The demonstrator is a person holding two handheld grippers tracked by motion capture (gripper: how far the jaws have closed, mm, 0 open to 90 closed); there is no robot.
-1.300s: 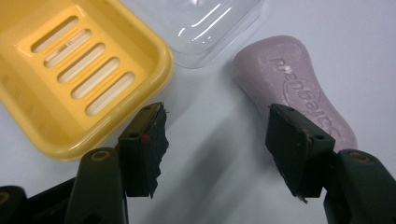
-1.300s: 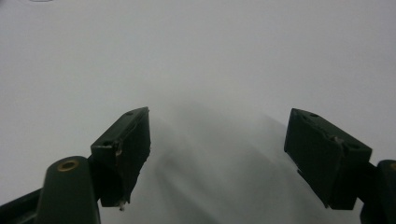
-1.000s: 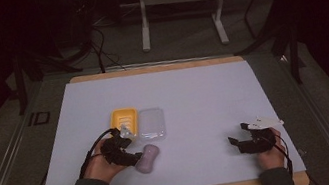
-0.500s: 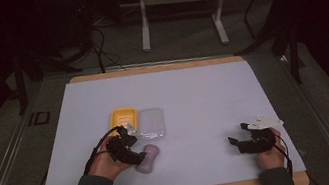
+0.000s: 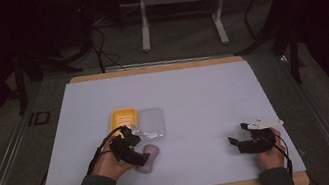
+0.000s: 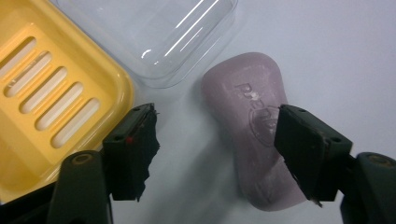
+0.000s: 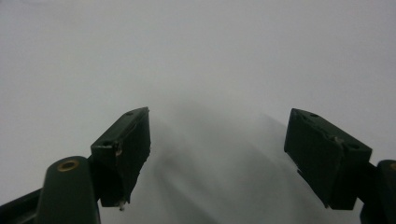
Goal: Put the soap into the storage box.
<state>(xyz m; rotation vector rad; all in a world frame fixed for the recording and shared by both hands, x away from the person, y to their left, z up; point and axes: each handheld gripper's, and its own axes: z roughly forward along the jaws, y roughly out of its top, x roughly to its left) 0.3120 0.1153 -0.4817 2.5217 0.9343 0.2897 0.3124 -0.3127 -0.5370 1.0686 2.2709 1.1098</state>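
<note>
The left tongs (image 6: 217, 154) have just been opening and stand released, the pale purple soap bar (image 6: 254, 140) lying on the white table (image 5: 203, 96) under their right jaw. The right tongs (image 7: 217, 154) gape empty over bare table. Beyond the soap lie an empty yellow slotted soap dish (image 6: 51, 107) and its clear lid (image 6: 159, 32), side by side. Past the table, dark floor with metal stand legs (image 5: 180, 14).
</note>
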